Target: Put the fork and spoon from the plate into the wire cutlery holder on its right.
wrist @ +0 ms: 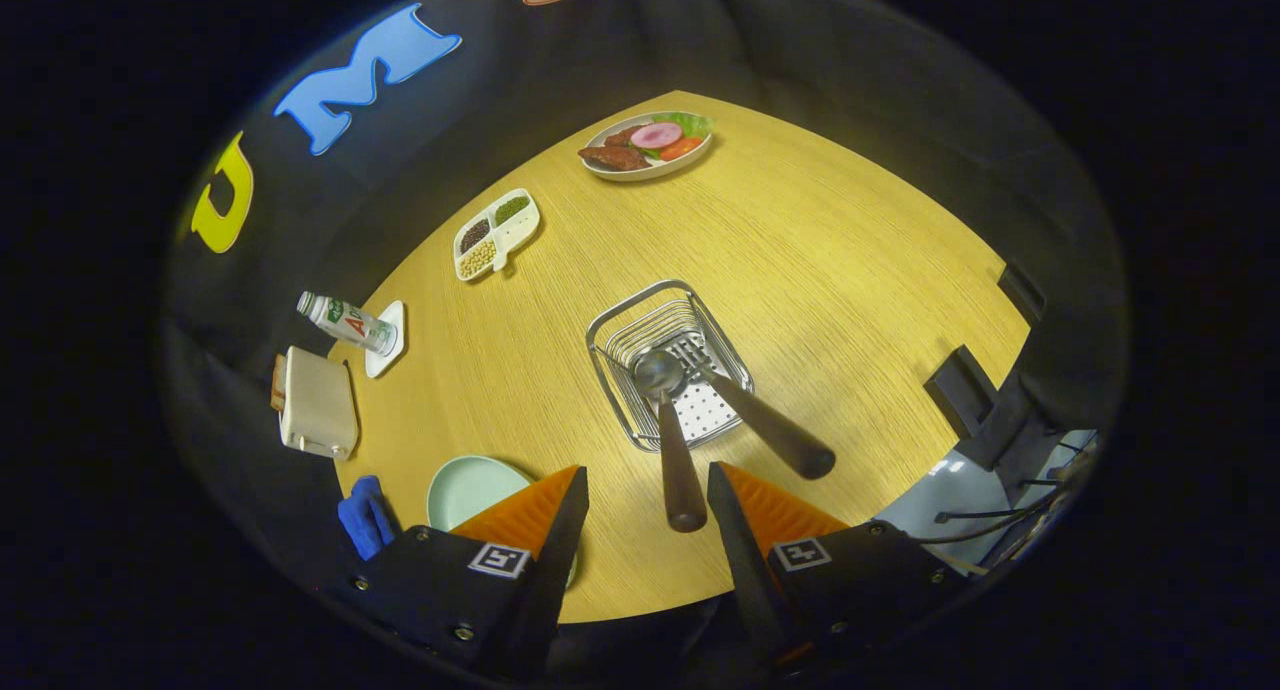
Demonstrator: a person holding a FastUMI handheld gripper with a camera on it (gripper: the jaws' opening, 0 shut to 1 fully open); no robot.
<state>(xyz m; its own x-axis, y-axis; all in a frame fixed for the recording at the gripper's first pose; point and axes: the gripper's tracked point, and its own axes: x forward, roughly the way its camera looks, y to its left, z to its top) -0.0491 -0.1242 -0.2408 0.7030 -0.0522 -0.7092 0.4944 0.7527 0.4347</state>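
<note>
The wire cutlery holder (668, 360) stands on the wooden table just ahead of my fingers. A spoon (671, 440) and a fork (752, 416), both with dark brown handles, stand head-down in it, handles leaning toward me. My gripper (647, 495) hovers above the table, open, with the spoon's handle end rising in the gap between the fingers, neither finger pressing on it. A pale green plate (468, 487) lies beside and partly under the left finger, nothing visible on it.
Beyond the holder sit a divided white dish of beans (495, 233) and a plate of food (648, 143) at the far edge. To the left are a lying bottle (345, 322) on a small white dish, a cream box (317, 403) and a blue cloth (364, 516).
</note>
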